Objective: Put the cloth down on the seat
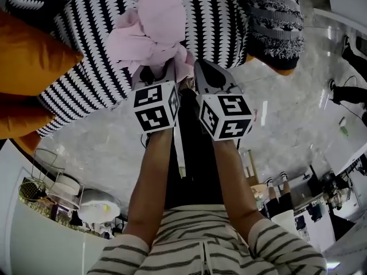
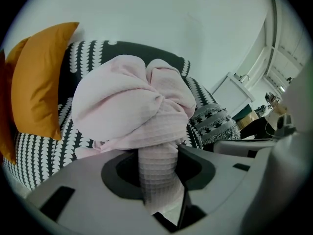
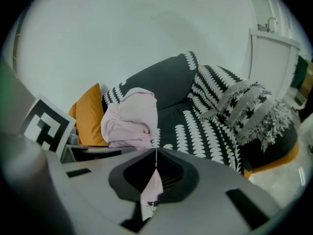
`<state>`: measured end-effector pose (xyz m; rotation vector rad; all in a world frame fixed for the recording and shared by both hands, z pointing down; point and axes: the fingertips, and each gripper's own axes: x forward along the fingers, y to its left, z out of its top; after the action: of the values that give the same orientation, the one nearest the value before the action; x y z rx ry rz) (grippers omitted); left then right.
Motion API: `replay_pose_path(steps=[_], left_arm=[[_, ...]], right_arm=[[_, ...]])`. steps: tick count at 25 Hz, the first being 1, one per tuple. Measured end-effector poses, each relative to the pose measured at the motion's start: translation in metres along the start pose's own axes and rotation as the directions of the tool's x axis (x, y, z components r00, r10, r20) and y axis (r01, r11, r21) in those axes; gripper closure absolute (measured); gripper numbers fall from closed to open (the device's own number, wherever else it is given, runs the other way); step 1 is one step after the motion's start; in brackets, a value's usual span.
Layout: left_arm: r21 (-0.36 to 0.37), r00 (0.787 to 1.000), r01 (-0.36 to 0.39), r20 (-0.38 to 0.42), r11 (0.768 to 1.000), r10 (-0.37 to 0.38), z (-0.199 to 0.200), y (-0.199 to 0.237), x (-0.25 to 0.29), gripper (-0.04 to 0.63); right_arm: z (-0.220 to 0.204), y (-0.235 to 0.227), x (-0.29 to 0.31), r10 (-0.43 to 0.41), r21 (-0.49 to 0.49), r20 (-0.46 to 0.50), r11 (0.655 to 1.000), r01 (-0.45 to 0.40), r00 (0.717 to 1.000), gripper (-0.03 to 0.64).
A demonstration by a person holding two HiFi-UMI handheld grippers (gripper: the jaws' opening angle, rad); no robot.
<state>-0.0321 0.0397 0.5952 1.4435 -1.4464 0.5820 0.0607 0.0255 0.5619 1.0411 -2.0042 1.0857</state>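
A bunched pale pink cloth [image 1: 153, 30] hangs over the black-and-white patterned seat [image 1: 92, 67]. My left gripper [image 1: 153, 73] is shut on a thick waffle-weave fold of the cloth [image 2: 157, 168], and the bundle [image 2: 132, 104] bulges just past its jaws. My right gripper [image 1: 200, 76] sits close beside the left one and is shut on a thin edge of the same cloth [image 3: 152, 192]. In the right gripper view the pink bundle [image 3: 129, 119] shows to the left, above the seat cushion [image 3: 195, 126].
Orange cushions [image 1: 28, 67] lie on the seat's left side. A fringed black-and-white pillow [image 1: 272, 27] rests at the seat's right end. Pale marble floor [image 1: 298, 107] lies in front of the seat. A wire basket [image 1: 43, 165] and clutter stand lower left.
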Motion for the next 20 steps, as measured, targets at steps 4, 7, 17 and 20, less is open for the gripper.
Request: replay_pose_path(steps=[4,7,17,20], left_arm=[[-0.009,1.000,-0.009,-0.019,1.000,0.009,0.000,0.012,0.007,0.425],[-0.018,0.999,-0.021,-0.029,1.000,0.021,-0.003,0.032,0.012,0.425],[-0.024,0.997,-0.040,-0.059,0.999,0.039,0.005,0.003,0.051,0.426],[-0.025,0.997,-0.045,-0.061,0.999,0.043,0.007,0.005,0.052,0.426]], right_arm=[[0.002,0.009,0.005,0.008,0.003,-0.004,1.000,-0.008,1.000,0.603],[-0.002,0.021,0.013,0.015,0.027,-0.007,1.000,-0.014,1.000,0.603],[0.009,-0.019,0.009,0.016,0.037,-0.022,0.999,-0.015,1.000,0.603],[0.011,-0.016,0.008,0.021,0.030,-0.028,0.999,-0.021,0.999,0.603]])
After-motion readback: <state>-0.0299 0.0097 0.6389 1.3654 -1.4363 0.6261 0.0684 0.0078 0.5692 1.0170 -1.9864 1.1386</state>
